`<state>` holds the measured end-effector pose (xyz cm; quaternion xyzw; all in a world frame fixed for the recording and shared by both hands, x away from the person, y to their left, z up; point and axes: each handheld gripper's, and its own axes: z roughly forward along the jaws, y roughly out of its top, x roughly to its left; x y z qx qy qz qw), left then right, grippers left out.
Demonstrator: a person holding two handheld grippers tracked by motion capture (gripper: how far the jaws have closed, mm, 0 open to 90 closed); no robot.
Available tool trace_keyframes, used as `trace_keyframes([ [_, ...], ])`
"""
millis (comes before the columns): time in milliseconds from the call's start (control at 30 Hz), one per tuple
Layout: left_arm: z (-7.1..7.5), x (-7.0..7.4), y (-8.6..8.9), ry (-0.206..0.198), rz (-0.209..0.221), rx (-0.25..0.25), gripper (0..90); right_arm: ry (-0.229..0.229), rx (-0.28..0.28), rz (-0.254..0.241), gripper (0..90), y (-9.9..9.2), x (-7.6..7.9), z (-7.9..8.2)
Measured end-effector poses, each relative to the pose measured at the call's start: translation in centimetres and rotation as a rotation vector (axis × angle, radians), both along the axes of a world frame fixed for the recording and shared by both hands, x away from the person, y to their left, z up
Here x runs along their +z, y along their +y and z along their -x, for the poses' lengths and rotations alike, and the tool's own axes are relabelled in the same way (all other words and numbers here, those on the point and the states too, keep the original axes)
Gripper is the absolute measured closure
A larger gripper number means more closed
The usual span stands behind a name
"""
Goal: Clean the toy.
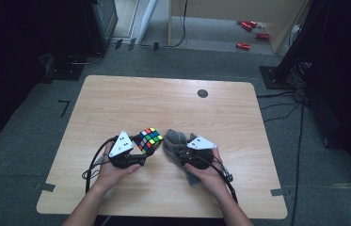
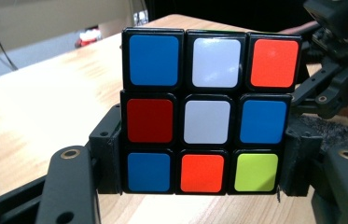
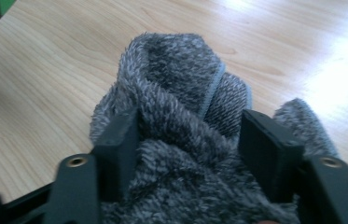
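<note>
Light wooden table (image 1: 116, 103): left gripper (image 2: 199, 186) clamps multicoloured puzzle cube (image 2: 206, 114); right gripper (image 3: 190, 140) jaws pinch fluffy grey cloth (image 3: 181, 84).

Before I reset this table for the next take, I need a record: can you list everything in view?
puzzle cube: 1, black with mixed colour stickers, held off the table between the left gripper's jaws
cloth: 1, grey and fluffy, bunched on the table near the front, between the right gripper's jaws
table: 1, light wood, centre of the room
round cap: 1, dark, set in the tabletop at the far side
red items: several, on the floor beyond the table; too small to identify
left gripper: 1, black, shut on the cube
right gripper: 1, black, pressing into the cloth
hands: 2, at the front edge
</note>
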<state>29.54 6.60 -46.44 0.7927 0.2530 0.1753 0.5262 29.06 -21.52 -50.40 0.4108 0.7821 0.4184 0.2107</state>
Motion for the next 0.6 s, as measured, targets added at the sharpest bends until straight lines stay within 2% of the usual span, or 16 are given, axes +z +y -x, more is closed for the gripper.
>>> trace_keyframes([
  [100, -0.13, -0.01, 0.07, 0.025, 0.010, 0.006, 34.7, 0.034, 0.008, -0.008, 44.0, -0.03, -0.48, -0.07],
  [167, -0.18, -0.02, 0.05, 0.037, 0.020, 0.012, 34.6, 0.050, 0.013, -0.018, 49.0, 0.01, -0.69, -0.04],
  [267, -0.34, -0.09, 0.07, 0.056, 0.026, 0.015, 34.6, 0.075, 0.002, -0.037, 64.4, -0.09, -0.62, -0.02],
  [367, -0.42, -0.25, 0.13, 0.070, 0.029, 0.014, 34.6, 0.072, -0.013, -0.031, 75.0, -0.21, -0.57, 0.00],
  [433, -0.49, -0.31, 0.16, 0.079, 0.028, 0.019, 34.6, 0.081, -0.018, -0.046, 79.9, -0.45, -0.40, -0.02],
  [533, -0.49, -0.39, 0.12, 0.082, 0.017, 0.017, 34.6, 0.079, -0.015, -0.062, 82.2, -0.74, -0.05, 0.04],
  [600, -0.45, -0.44, 0.04, 0.083, 0.008, 0.011, 34.6, 0.064, 0.002, -0.055, 77.8, -0.70, 0.14, 0.22],
])
